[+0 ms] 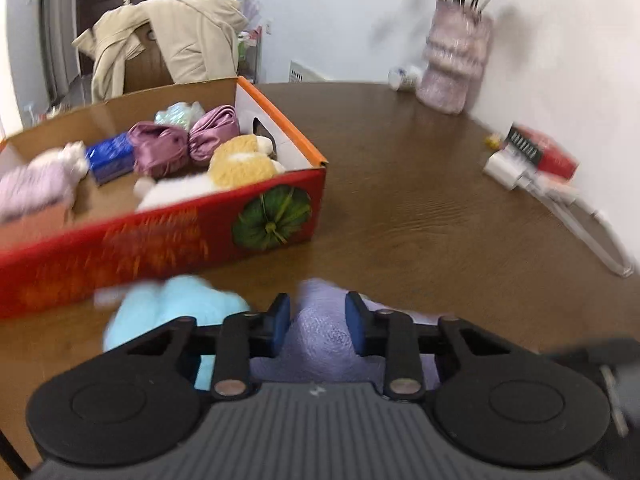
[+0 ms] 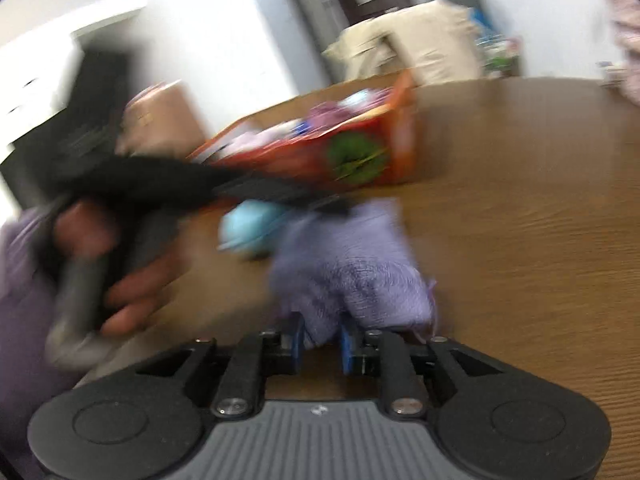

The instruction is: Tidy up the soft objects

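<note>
On the brown desk [image 1: 420,200], a red box [image 1: 168,236] of soft things sits at left. A light blue plush [image 1: 176,304] lies just before it. Beside it, the lilac cloth [image 1: 320,332] is pinched by both the left gripper [image 1: 317,322] and right gripper [image 2: 321,340], jaws nearly closed.

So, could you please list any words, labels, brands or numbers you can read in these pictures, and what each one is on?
No text can be read in either view.
Red cardboard box: yellowish marks on its front side, blurred past reading.
Blue packet inside the box: print too small and blurred.
Red package by the wall: dark label with pale bars, unreadable.
</note>
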`<state>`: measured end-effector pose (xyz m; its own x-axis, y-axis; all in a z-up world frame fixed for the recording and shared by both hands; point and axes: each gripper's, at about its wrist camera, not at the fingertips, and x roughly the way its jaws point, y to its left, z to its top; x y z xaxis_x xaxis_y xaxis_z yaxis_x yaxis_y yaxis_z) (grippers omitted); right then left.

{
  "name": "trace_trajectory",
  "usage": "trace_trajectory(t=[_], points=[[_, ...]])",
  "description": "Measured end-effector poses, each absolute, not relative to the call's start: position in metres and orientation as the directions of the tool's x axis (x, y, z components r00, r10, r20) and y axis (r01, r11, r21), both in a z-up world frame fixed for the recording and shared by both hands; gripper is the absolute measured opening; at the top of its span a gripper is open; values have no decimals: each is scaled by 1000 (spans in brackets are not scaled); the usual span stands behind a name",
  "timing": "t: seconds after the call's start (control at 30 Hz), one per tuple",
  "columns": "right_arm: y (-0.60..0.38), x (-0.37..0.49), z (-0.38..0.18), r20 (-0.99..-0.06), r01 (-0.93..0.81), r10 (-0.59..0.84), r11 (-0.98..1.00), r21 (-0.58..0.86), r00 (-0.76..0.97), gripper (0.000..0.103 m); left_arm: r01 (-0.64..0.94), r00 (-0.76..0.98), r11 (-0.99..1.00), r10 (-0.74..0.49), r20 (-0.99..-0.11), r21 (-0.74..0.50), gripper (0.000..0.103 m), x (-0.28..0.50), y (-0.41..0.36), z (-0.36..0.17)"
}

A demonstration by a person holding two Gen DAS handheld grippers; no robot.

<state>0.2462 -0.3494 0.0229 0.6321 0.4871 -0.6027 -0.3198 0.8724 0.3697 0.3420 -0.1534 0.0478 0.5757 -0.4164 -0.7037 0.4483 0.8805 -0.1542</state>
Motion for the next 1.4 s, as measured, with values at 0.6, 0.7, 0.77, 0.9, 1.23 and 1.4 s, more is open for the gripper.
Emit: trace_trajectory(t=[0.6,0.7,0.77,0.9,1.23,1.4], points=[[-345,271,17,-627,-326,282,944,46,727,48,302,663,880,-470,-583,-367,16,267,-126,30],[-335,267,16,-619,-331,255,943,-9,743,46,331,670,882,-470,-575,-336,14,263,-131,29],[-335,268,17,-625,-335,265,942,5,734,37,334,663,873,-486,-570,-355,13,263,-129,28],[-329,259,18,-626,-357,273,934,-9,731,16,362,649,849,-525,-550,-384,11,257,-126,27],[-312,260,87,-496,-388,417,907,166,762,3,443,686,798,-595,-419,-409,9,282,-78,84],[-263,317,111,-453,-413,400,908,75,797,3,443,715,809,-579,-392,-385,9,345,-43,108]])
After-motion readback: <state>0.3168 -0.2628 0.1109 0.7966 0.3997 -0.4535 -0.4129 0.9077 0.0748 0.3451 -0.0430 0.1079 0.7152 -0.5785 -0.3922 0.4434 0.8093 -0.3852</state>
